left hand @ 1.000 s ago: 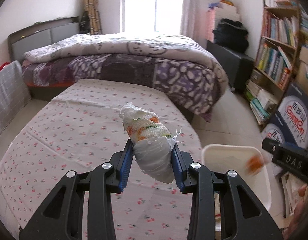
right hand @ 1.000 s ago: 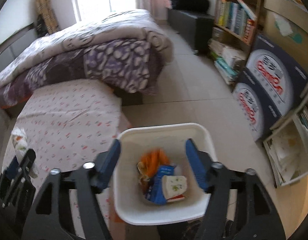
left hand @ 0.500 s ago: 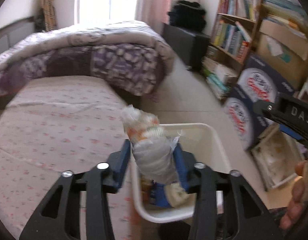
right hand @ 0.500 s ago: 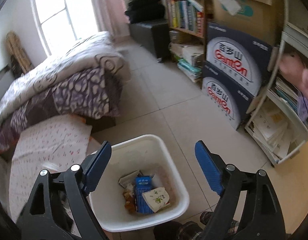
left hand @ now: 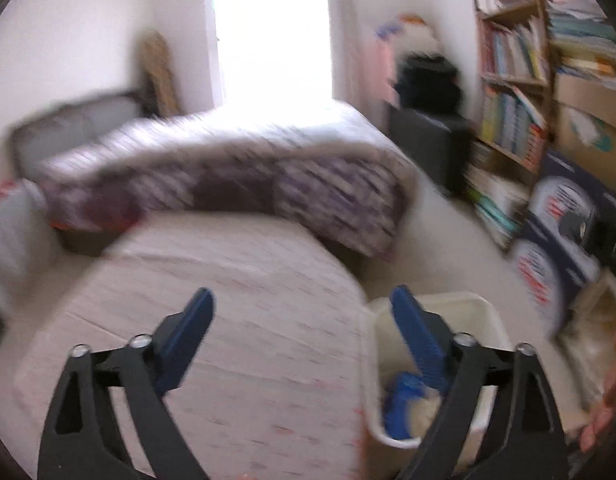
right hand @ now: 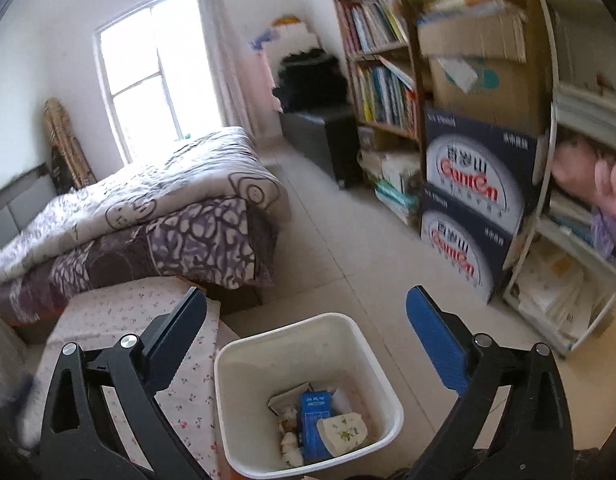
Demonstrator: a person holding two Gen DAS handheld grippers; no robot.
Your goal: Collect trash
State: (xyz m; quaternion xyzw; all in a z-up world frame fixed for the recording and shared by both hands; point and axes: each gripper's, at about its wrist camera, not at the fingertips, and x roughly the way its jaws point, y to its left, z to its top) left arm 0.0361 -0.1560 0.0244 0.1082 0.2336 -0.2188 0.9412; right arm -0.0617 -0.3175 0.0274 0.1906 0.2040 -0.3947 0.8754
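Note:
A white plastic trash bin (right hand: 359,340) stands on the floor beside the low mattress and holds a blue carton (right hand: 313,420), white wrappers and crumpled paper. It also shows at the lower right of the blurred left wrist view (left hand: 491,320). My left gripper (left hand: 304,320) is open and empty, over the mattress edge just left of the bin. My right gripper (right hand: 306,320) is open and empty, high above the bin.
A low mattress with a floral sheet (right hand: 108,312) lies left of the bin. A bed with a purple quilt (right hand: 156,216) is behind it. Bookshelves (right hand: 379,80) and stacked blue cartons (right hand: 471,208) line the right wall. Tiled floor (right hand: 331,220) runs between.
My left gripper opened and the white wrapped bundle it held is gone from its jaws. The left gripper swung back left toward the mattress. The right gripper rose higher above the bin.

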